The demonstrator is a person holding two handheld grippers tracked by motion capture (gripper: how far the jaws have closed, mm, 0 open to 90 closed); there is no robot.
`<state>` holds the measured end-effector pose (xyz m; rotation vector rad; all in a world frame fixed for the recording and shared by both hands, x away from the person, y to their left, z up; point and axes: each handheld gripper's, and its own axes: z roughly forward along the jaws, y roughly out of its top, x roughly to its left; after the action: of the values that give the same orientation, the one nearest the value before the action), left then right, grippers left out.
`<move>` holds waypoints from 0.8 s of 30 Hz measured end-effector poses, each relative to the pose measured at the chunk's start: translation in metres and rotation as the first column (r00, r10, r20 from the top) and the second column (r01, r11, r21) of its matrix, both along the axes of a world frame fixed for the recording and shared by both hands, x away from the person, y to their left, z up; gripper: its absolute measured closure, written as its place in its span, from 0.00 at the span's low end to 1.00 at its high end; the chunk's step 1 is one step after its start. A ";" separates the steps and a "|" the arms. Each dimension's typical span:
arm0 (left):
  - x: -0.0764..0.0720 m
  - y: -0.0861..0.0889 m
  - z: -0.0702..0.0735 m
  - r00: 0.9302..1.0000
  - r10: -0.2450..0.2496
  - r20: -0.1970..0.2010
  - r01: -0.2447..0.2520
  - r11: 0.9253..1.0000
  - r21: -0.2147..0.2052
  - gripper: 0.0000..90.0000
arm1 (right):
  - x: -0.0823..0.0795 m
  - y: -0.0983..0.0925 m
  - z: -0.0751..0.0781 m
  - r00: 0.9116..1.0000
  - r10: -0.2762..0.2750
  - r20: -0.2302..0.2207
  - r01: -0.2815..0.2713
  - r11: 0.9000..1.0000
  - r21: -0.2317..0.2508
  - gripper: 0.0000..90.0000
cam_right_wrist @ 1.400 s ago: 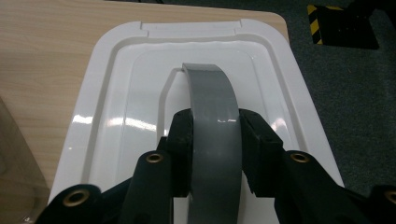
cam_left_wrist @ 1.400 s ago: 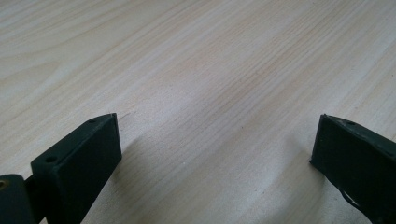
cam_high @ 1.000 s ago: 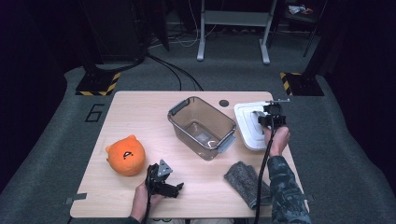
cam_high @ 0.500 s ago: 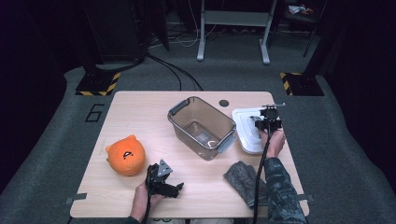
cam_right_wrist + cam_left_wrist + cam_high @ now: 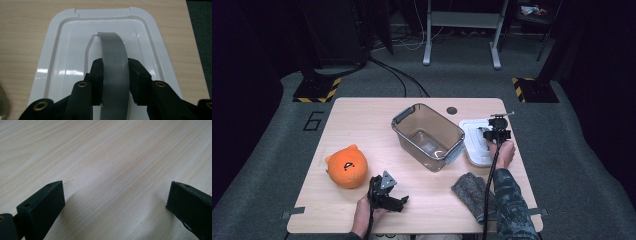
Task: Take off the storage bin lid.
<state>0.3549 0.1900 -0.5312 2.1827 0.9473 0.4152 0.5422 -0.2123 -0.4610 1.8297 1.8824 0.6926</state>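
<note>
Trouble could come quickly — right hand-held gripper (image 5: 115,82) pinches the grey strap handle (image 5: 113,57) of the white plastic lid (image 5: 62,62) beneath it; a slipping strap drops it. Left hand-held gripper (image 5: 113,200) gapes wide — empty.

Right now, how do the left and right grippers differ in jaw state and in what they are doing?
The left gripper has its jaws wide apart with only bare table between them; the right gripper has its jaws closed on the grey handle of the white lid. The left gripper sits at the table's near edge beside the orange plush; the right gripper is over the lid, right of the clear bin. Both are hand-held with black jaws.
</note>
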 end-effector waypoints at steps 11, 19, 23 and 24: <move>0.000 0.000 0.000 1.000 0.000 0.000 0.000 1.000 0.000 0.01 | 0.002 -0.001 -0.010 0.999 0.017 -0.044 -0.017 1.000 0.008 0.73; 0.000 0.000 0.000 1.000 0.000 0.000 0.000 1.000 0.000 0.01 | -0.005 -0.005 -0.004 0.998 0.034 -0.045 -0.032 0.999 0.036 0.55; 0.000 0.000 0.000 1.000 0.000 0.000 0.000 1.000 0.000 0.01 | -0.011 -0.008 0.003 0.997 0.066 -0.033 -0.064 0.996 0.059 0.45; 0.000 0.000 0.000 1.000 0.000 0.000 0.000 1.000 0.000 0.01 | -0.013 -0.008 0.005 0.997 0.069 -0.032 -0.067 0.996 0.063 0.43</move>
<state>0.3549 0.1899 -0.5312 2.1828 0.9472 0.4152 0.5292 -0.2198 -0.4560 1.8327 1.9741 0.7550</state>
